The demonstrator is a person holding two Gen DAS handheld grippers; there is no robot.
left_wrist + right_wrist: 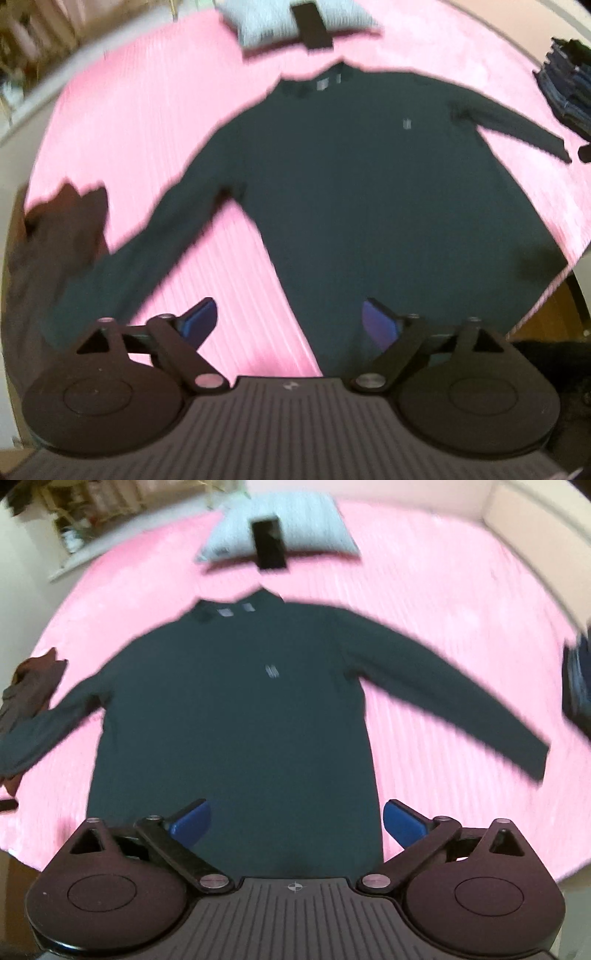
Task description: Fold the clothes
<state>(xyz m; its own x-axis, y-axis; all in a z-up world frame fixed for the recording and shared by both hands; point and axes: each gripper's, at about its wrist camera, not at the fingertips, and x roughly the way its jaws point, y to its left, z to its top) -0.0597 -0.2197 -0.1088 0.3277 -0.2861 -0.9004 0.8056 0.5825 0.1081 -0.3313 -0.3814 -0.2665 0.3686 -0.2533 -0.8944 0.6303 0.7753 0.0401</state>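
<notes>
Nearest us, our left gripper (290, 321) stands wide, blue pads (199, 319) apart and holding nothing, poised over the hem corner where shirt meets bedcover. Our right gripper (295, 821) is likewise spread wide and empty, above the bottom hem.

Under both we see the dark green long-sleeved shirt (236, 709), laid flat and face up on the pink bedcover (443, 620), sleeves spread out to either side, hem toward us, collar away. A small pale logo (272, 671) sits on the chest; labels show inside the collar.

At the end of the sleeve on the left lies a crumpled brown garment (33, 686), touching or overlapping the cuff. Off the other sleeve, apart from it, we note a stack of dark folded clothes (569, 92).

Beyond the collar: a pale striped pillow (295, 528) with a black phone (269, 542) resting on it. Both views are motion-blurred.
</notes>
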